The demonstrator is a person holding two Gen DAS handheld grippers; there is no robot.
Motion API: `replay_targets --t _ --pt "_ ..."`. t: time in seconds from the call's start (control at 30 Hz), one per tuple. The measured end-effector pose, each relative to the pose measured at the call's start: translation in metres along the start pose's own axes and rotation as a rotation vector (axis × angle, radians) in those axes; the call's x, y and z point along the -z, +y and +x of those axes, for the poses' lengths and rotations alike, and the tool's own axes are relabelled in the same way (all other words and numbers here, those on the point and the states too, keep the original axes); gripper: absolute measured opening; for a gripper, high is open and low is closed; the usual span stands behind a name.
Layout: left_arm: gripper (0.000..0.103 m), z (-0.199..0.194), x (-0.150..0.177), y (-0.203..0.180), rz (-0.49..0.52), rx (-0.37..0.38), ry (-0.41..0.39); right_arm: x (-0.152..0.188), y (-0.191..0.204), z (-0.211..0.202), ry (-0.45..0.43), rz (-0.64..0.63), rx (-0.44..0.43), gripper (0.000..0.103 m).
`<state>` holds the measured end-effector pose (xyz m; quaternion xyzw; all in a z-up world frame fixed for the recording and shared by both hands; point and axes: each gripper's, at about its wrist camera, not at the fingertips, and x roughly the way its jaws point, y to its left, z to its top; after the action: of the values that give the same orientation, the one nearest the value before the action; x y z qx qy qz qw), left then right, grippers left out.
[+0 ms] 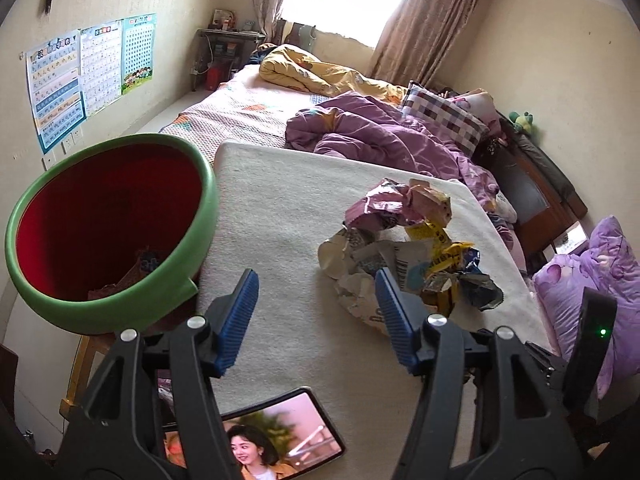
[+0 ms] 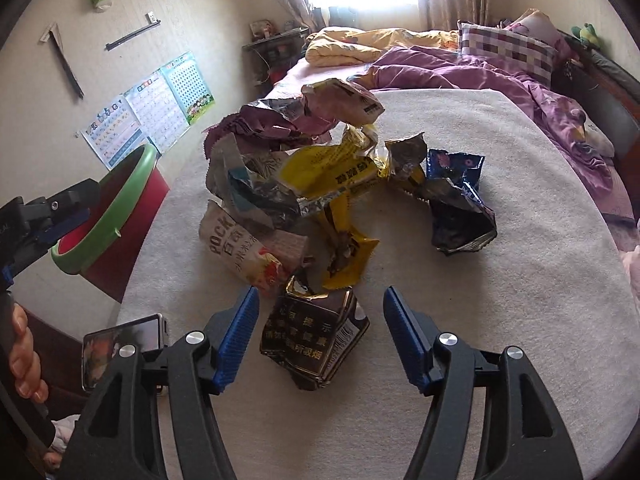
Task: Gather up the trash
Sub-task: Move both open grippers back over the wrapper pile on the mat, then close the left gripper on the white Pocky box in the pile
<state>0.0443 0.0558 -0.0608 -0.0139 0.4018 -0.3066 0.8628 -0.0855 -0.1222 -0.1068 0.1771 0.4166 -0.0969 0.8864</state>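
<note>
A pile of crumpled snack wrappers (image 2: 320,176) lies on a white padded table top (image 2: 500,300). A crushed black cigarette pack (image 2: 316,340) lies nearest, between the open fingers of my right gripper (image 2: 318,300). A dark blue bag (image 2: 460,204) sits at the pile's right. The pile also shows in the left wrist view (image 1: 408,248). My left gripper (image 1: 316,280) is open and empty, just left of the pile. A green-rimmed red bin (image 1: 112,232) stands at the table's left edge, with some trash inside; it also shows in the right wrist view (image 2: 116,208).
A phone (image 1: 280,436) playing a video lies at the table's near left corner. Behind the table is a bed with purple (image 1: 380,136) and yellow quilts (image 1: 320,68) and pillows. Posters (image 1: 80,76) hang on the left wall.
</note>
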Motion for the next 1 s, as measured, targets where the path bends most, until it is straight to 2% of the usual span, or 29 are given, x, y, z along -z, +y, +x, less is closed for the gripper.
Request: replay_targets --t 0.1,0.23,0.37,0.53,0.7,1.0 --pt "0.058 0.006 0.003 -0.011 -0.011 -0.002 0.012 -0.002 -0.002 0.003 0.015 -0.034 -0.030 0.063" --pt "0.058 0.013 0.008 -0.023 -0.040 -0.007 0.031 0.001 -0.006 0.018 0.084 -0.080 -0.090 0.060" --pt "0.058 0.024 0.015 -0.036 -0.076 -0.015 0.060 0.002 -0.018 0.007 0.075 -0.122 -0.157 0.058" --pt "0.058 0.045 0.025 -0.057 -0.121 -0.005 0.104 -0.009 -0.053 -0.010 0.030 -0.120 -0.164 0.058" --pt "0.058 0.074 0.028 -0.074 -0.142 -0.023 0.151 -0.012 -0.082 -0.016 0.031 -0.118 -0.149 0.058" --pt "0.059 0.103 0.039 -0.076 -0.242 -0.058 0.213 -0.014 -0.101 -0.014 0.066 -0.192 -0.173 0.060"
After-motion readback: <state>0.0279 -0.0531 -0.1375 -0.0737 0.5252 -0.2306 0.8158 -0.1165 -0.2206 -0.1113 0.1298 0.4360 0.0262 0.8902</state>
